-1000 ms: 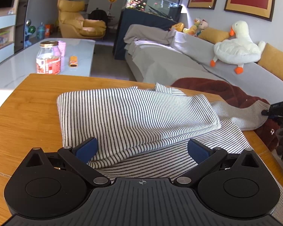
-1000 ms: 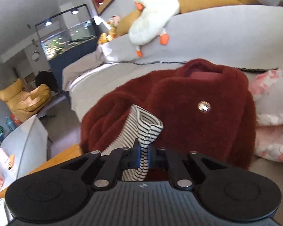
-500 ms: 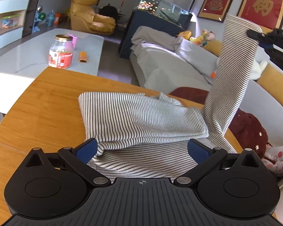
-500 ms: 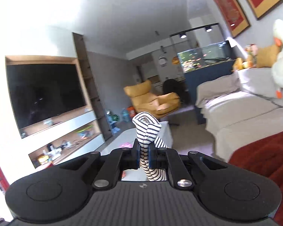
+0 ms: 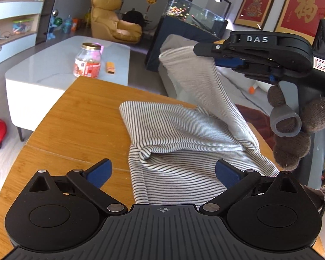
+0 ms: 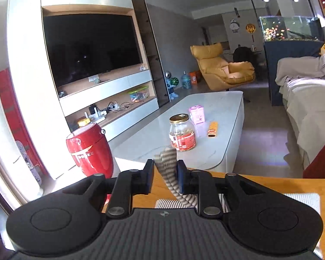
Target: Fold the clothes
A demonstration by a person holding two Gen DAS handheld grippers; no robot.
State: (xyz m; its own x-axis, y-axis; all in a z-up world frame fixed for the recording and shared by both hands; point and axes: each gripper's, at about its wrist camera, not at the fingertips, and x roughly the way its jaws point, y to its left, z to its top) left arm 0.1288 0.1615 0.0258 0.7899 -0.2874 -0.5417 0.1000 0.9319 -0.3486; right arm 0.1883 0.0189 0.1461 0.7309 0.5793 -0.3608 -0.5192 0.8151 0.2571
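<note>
Left gripper [image 5: 163, 169] sits spread wide, nothing in it, over the near edge of the black-and-white striped knit garment [image 5: 184, 134] on the round wooden table [image 5: 75, 119]. Right gripper [image 6: 165, 176] is clamped on its sleeve [image 5: 205, 86] (held up above the table). Glass jar [image 5: 88, 60] on the far white coffee table [image 5: 43, 69].

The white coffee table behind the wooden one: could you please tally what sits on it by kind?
Glass jar with gold lid: 1
Pink container: 1
Orange packet: 1
Total: 3
</note>
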